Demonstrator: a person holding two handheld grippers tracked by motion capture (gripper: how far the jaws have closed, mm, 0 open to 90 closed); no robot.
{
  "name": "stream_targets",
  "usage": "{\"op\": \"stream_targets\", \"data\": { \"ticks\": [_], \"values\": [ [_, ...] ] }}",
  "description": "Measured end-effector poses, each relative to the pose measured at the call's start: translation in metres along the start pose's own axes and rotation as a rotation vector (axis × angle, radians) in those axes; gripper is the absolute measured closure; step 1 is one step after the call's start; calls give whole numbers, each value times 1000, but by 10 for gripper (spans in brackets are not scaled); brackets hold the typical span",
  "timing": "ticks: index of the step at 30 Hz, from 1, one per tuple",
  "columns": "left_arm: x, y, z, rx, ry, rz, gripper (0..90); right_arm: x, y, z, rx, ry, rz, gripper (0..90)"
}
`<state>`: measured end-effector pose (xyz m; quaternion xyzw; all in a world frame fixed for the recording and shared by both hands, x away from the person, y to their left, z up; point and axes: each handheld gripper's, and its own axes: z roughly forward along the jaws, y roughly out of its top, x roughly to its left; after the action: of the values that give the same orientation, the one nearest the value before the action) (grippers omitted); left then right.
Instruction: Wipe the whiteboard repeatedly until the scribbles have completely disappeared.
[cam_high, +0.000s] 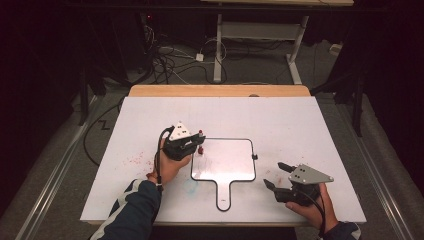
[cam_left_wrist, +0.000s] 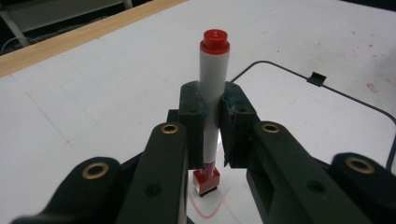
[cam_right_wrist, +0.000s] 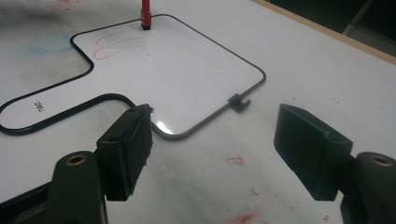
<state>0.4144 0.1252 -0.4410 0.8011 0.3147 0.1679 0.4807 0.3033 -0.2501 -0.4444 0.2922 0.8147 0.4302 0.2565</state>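
Note:
A white marker (cam_left_wrist: 214, 74) with a red cap on its upper end stands upright, and my left gripper (cam_left_wrist: 214, 100) is shut on its barrel. Its red lower end (cam_left_wrist: 206, 181) touches the small handled whiteboard (cam_high: 227, 162) near the upper left corner, beside faint red strokes (cam_right_wrist: 114, 44). From above, the left gripper (cam_high: 197, 142) is at the board's left edge with the marker (cam_high: 201, 135) in it. My right gripper (cam_high: 274, 174) is to the right of the board's handle, low over the table, open with nothing between its jaws. The right gripper view looks past that gripper (cam_right_wrist: 212, 140) at the board (cam_right_wrist: 187, 70) and the marker's lower end (cam_right_wrist: 145, 16).
The white table top (cam_high: 310, 125) has a wooden far edge (cam_high: 220, 90). It bears red specks (cam_high: 132, 161) at the left and a blue smudge (cam_high: 190, 186) beside the board's handle. A small black clip (cam_high: 254, 157) sits on the board's right rim. Cables and desk legs lie beyond.

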Motion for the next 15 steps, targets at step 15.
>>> {"op": "stream_targets", "data": {
  "ticks": [15],
  "values": [
    [-26, 2, 0, 26, -44, 97, 787, 1, 1, 0, -1, 5, -6, 289]
  ]
}}
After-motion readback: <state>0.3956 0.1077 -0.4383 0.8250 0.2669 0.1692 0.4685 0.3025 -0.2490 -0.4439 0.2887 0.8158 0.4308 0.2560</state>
